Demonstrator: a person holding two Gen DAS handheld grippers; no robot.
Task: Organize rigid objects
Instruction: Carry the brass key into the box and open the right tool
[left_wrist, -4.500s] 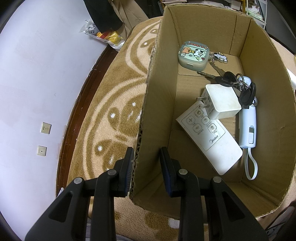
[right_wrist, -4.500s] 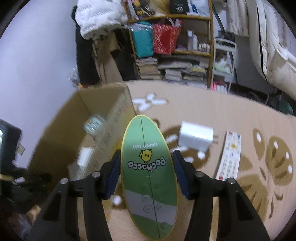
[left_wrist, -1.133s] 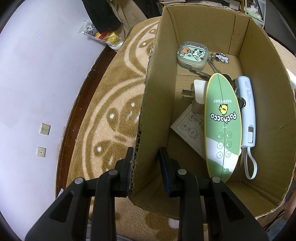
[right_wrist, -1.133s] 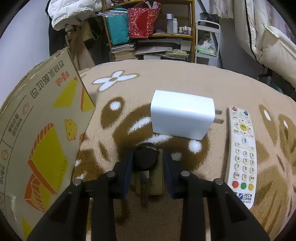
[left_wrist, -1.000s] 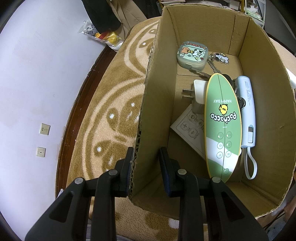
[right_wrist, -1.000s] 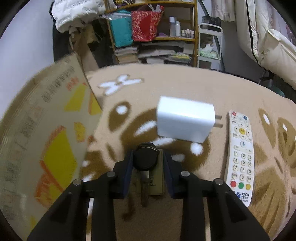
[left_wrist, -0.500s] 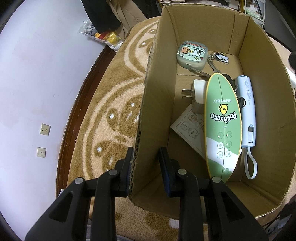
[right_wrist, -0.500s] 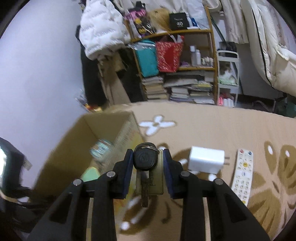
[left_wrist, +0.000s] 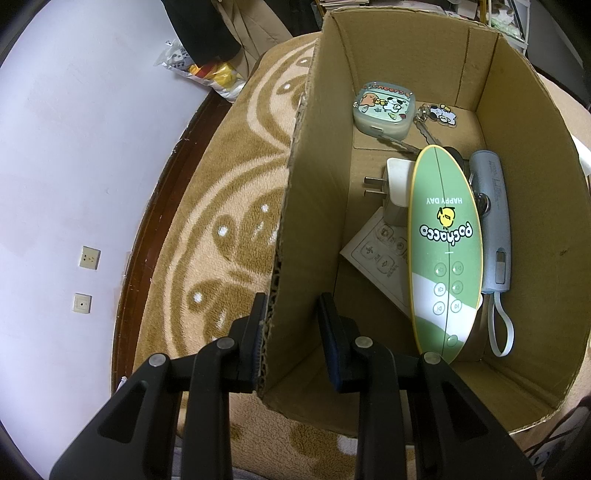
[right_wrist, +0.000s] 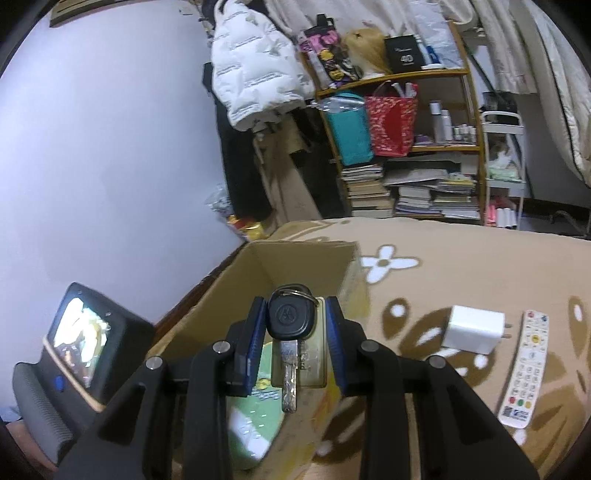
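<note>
One black key (right_wrist: 290, 321) with a tan tag behind it, clamped between the right gripper (right_wrist: 294, 339) pads, held above the open cardboard box (right_wrist: 306, 254). Beneath the gripper, inside the box: green oval remote (left_wrist: 445, 251), white plug adapter (left_wrist: 395, 188), grey-blue device (left_wrist: 493, 221), cartoon case (left_wrist: 384, 109). To its right on the rug (right_wrist: 480, 258): white charger (right_wrist: 472, 328), white remote (right_wrist: 522, 365). Left gripper (left_wrist: 291, 328) straddles the box's near wall, its left pad touching the cardboard, the other apart.
</note>
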